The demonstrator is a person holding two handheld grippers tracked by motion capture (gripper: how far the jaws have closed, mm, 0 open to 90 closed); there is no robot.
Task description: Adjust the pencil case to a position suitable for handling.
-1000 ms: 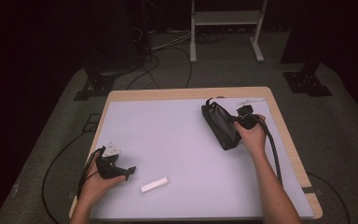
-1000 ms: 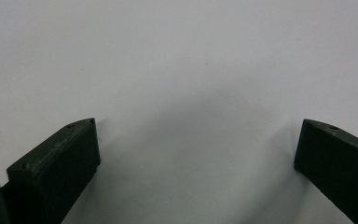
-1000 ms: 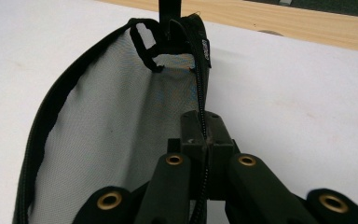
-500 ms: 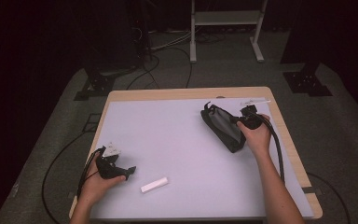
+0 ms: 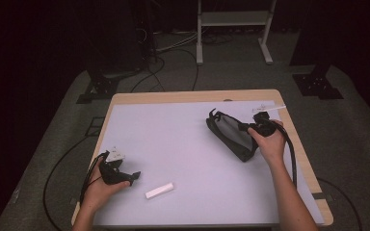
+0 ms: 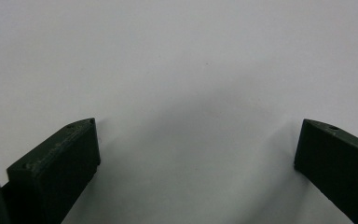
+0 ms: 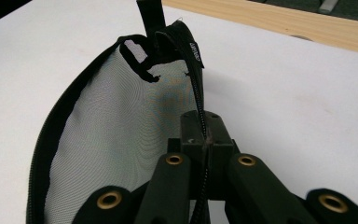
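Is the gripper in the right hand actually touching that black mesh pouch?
Touching. In the right gripper view the right gripper has its jaws shut on the zipper edge of the mesh pouch, pinching it.

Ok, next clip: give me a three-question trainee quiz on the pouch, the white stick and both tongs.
1. True or false: the right tongs are clamped on the mesh pouch's zipper edge.
2. How do the left tongs' jaws stand? A) apart, nothing between B) shut on the white stick
3. Which tongs lie nearer the white stick?

Key: 1 true; 2 A; 3 the left tongs.
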